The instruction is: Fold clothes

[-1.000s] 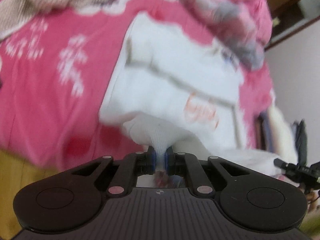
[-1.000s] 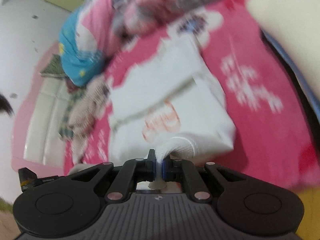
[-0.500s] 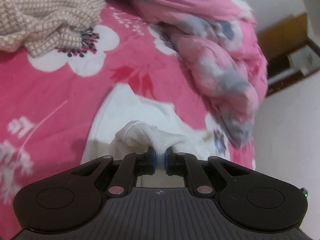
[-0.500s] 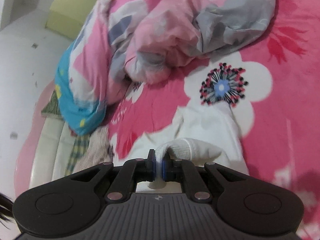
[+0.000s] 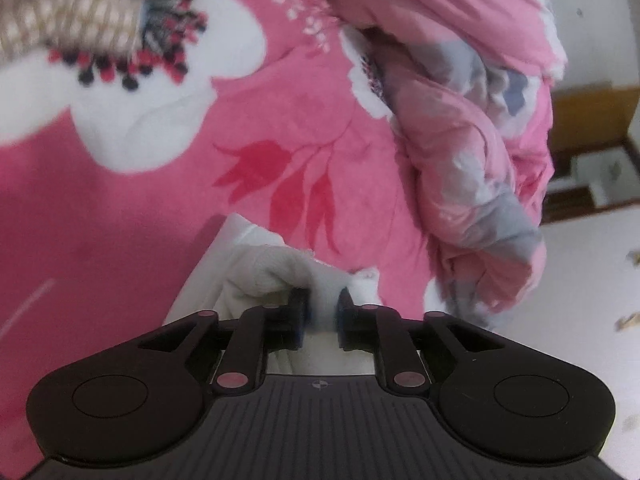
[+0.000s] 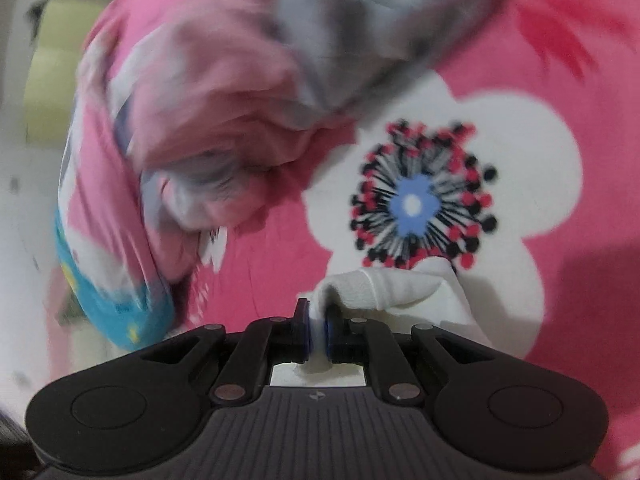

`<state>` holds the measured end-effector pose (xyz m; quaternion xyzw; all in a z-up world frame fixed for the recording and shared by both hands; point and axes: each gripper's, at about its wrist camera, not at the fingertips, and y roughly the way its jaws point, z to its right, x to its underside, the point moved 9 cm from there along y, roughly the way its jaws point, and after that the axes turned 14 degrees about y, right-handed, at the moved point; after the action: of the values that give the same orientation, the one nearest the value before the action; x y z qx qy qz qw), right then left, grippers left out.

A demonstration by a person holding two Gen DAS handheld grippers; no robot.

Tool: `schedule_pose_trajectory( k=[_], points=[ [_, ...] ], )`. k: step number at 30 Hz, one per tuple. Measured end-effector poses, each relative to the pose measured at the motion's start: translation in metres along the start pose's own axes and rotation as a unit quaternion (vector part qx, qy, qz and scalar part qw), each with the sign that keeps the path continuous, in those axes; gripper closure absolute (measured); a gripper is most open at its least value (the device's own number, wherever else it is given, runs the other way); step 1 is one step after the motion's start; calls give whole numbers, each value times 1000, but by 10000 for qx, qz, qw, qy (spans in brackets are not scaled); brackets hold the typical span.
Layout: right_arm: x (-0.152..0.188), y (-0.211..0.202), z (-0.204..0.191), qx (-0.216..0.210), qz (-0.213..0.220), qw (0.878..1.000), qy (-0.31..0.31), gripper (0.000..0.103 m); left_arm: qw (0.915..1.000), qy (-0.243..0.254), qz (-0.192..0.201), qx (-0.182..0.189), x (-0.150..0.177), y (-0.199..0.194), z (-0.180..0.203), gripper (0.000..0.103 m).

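A white garment (image 5: 264, 268) lies on the pink flowered bedspread (image 5: 120, 208), mostly hidden under my grippers. My left gripper (image 5: 322, 308) is shut on a ribbed white edge of it, the jaws slightly apart around the cloth. In the right wrist view the white garment (image 6: 400, 284) bunches in front of my right gripper (image 6: 317, 326), which is shut on another ribbed edge, low over the bedspread (image 6: 264, 264).
A crumpled pink and grey quilt (image 5: 472, 152) lies ahead on the right; it also shows in the right wrist view (image 6: 248, 80). A beige knitted garment (image 5: 72, 4) lies at the far left. White floor (image 5: 580, 280) and a wooden skirting are beyond the bed's edge.
Both grippers have carried the garment's held edge forward over itself, toward the quilt. The printed front of the garment is no longer in view. The left jaws stand slightly wider.
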<state>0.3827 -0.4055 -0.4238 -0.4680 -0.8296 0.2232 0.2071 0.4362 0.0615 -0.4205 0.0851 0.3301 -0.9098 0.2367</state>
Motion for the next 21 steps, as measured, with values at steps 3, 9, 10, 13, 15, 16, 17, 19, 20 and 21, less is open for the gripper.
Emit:
schedule_pose_trajectory(
  k=[3,9,10,13,15,16,17,19,20,21],
  points=[
    [-15,7,14,-311,-7,9985,458,83,9967,-645,391,313,-9,-4,-9,77],
    [-33,-6,24,-778,326,9918,956,79,9863,-1218,989,502,-25,-20,-15,70],
    [-36,-11,23,-817,402,9915,932,78,9872,-1160,991,457,-25,-23,-13,70],
    [-41,-25,13,-708,676,9925,729,77,9912,-897,929,276,-24,-36,-8,69],
    [-35,-30,-3,-549,639,9959,341,77,9946,-615,838,50,-18,-51,-3,67],
    [-26,-30,-15,-432,527,9977,15,77,9960,-452,767,-99,-14,-59,-1,66],
    [-10,-26,-31,-265,325,9980,-479,77,9969,-290,691,-251,-8,-67,1,66],
    [37,-7,-63,132,-239,9837,-1777,77,9973,22,496,-535,5,-80,3,65],
    [62,5,-77,316,-531,9673,-2458,77,9967,196,372,-690,14,-87,3,65],
    [87,20,-85,428,-772,9481,-3055,77,9957,360,238,-824,24,-93,4,64]
  ],
)
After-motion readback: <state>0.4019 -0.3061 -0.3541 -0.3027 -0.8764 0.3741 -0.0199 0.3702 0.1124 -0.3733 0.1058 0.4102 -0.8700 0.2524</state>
